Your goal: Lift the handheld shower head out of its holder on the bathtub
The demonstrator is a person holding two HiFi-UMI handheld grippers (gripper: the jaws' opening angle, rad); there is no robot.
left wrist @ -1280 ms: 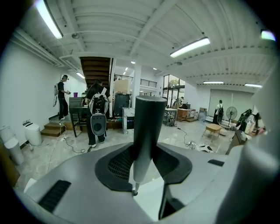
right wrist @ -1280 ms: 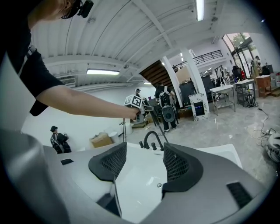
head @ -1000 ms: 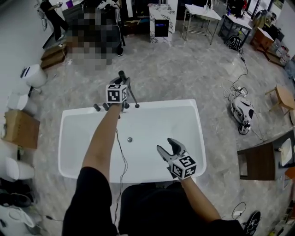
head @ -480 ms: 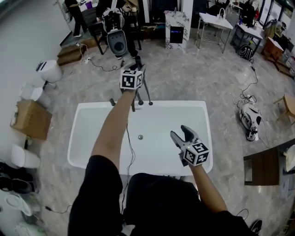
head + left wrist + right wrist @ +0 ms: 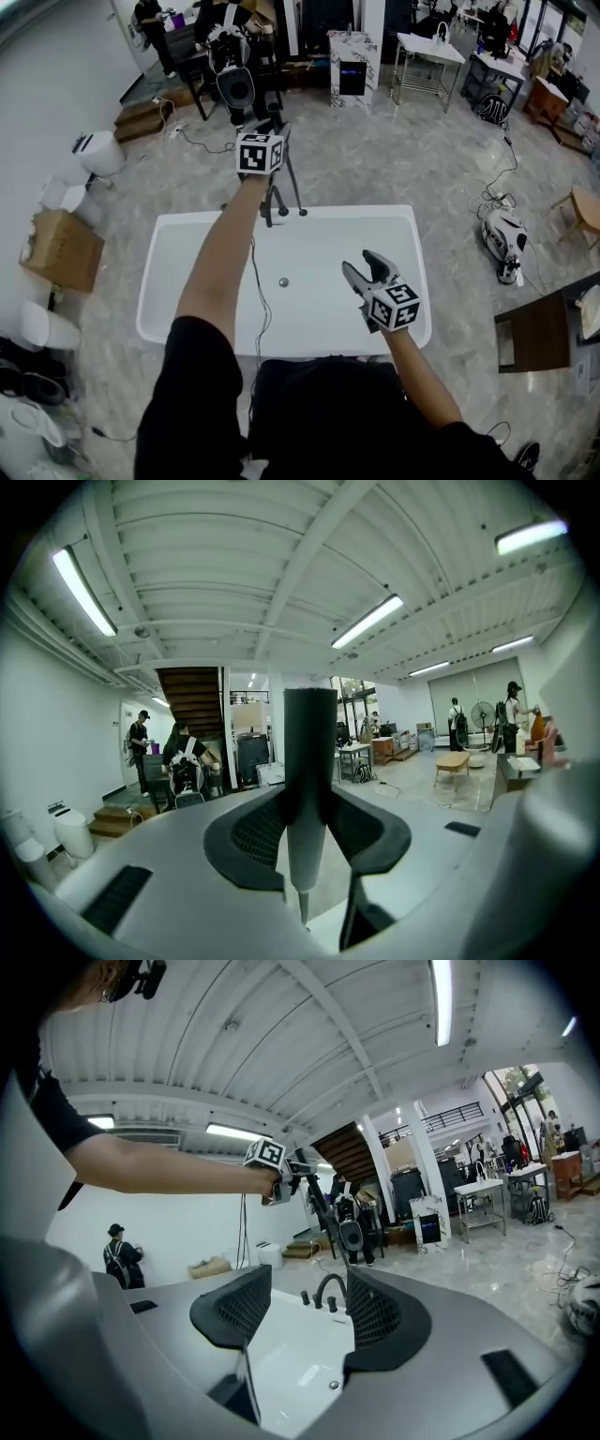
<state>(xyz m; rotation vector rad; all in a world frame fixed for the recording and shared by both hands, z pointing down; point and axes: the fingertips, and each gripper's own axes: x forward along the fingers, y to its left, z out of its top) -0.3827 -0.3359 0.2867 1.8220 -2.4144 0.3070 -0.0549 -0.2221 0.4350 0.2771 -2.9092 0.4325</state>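
Note:
My left gripper (image 5: 270, 131) is raised above the far rim of the white bathtub (image 5: 155, 281) and is shut on the dark shower head (image 5: 291, 187). In the left gripper view the shower head's handle (image 5: 309, 761) stands upright between the pads, with a thin stem hanging below it. From the right gripper view the shower head (image 5: 314, 1194) slants down from the left gripper (image 5: 286, 1171), well above the black faucet (image 5: 328, 1290). My right gripper (image 5: 361, 265) hovers open over the tub's near right part, nothing between its fingers (image 5: 244, 1307).
A cardboard box (image 5: 61, 248) and white toilets (image 5: 98, 150) stand left of the tub. A white machine with cables (image 5: 502, 234) and a dark wooden table (image 5: 539, 328) are on the right. People (image 5: 234, 75) and shelves are at the back.
My left gripper has risen with the shower head, up and away from the tub's far rim. The right gripper has lifted a little over the tub.

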